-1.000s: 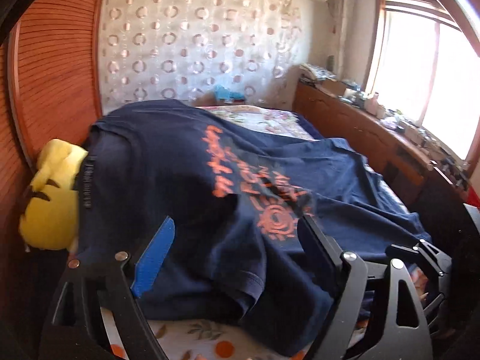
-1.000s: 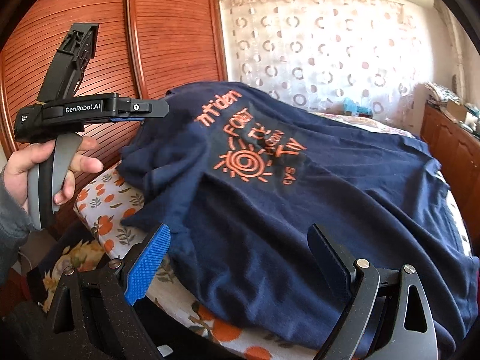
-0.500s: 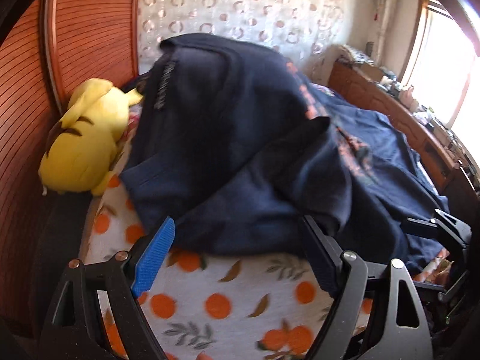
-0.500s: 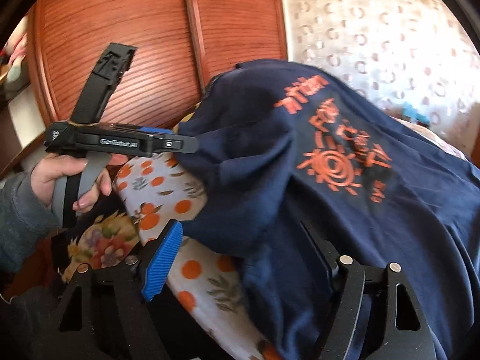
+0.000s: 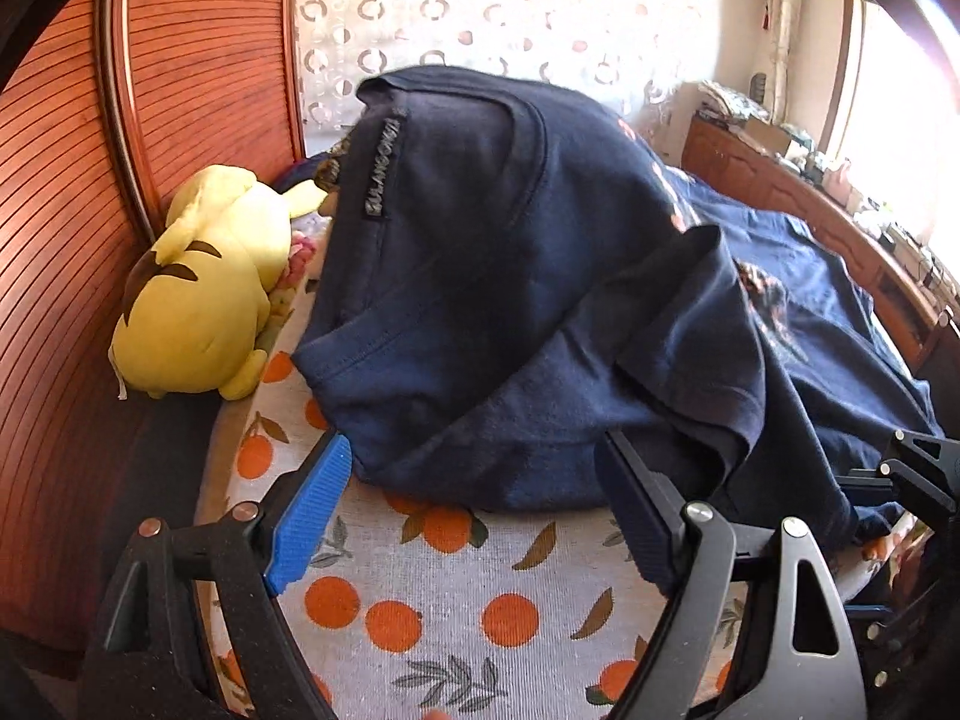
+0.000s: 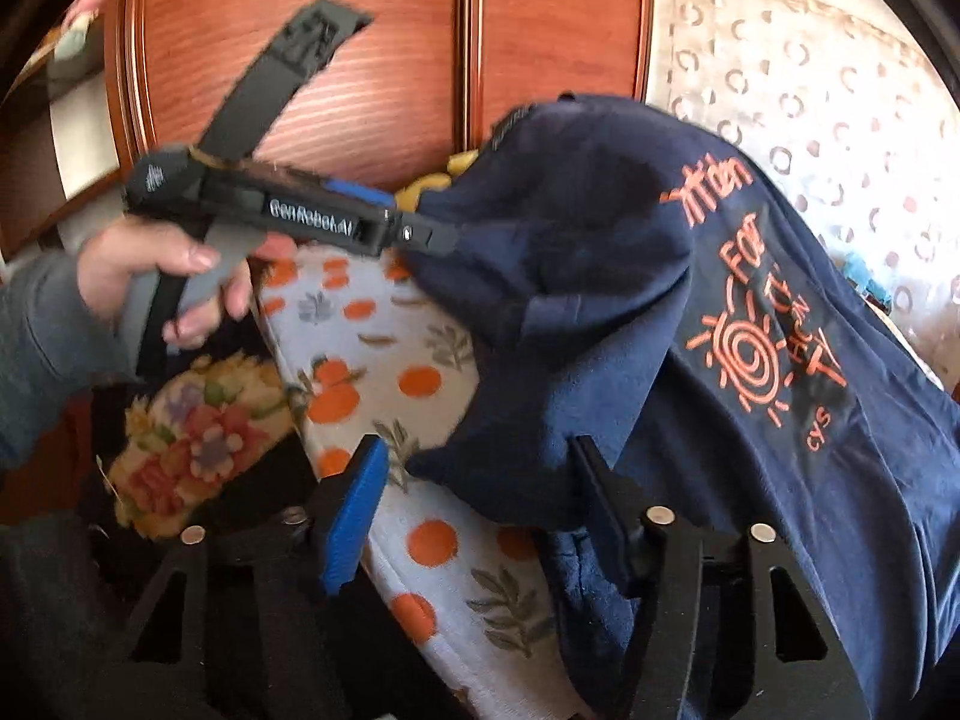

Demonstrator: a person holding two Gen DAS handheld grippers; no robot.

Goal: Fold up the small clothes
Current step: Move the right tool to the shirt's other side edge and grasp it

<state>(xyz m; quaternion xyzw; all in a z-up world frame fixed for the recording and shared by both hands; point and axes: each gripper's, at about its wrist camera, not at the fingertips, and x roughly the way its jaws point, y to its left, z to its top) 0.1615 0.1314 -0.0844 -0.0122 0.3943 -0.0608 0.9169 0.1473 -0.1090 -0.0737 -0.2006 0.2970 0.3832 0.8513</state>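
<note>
A navy T-shirt (image 5: 516,252) with an orange print (image 6: 756,336) lies spread over a bed with an orange-patterned sheet (image 5: 420,594). My left gripper (image 5: 473,441) stands open just short of the shirt's near hem, with nothing between its fingers. In the right wrist view a hand (image 6: 150,264) holds it side-on, its tip at the shirt's shoulder. My right gripper (image 6: 478,444) has its jaws closing around a folded sleeve lobe (image 6: 540,396). The black finger (image 6: 600,498) touches the cloth. Sheet shows between the cloth and the blue pad (image 6: 354,516).
A yellow plush toy (image 5: 198,294) lies against the ribbed wooden panel (image 5: 60,240) at the bed's left. A floral cushion (image 6: 192,438) sits below the mattress edge. A cluttered wooden dresser (image 5: 840,228) runs along the right under a bright window.
Both views dipped toward the shirt's near edge. The sleeve now lies doubled over the shirt. My right gripper rolled and its jaws narrowed; the left gripper's opening looks unchanged.
</note>
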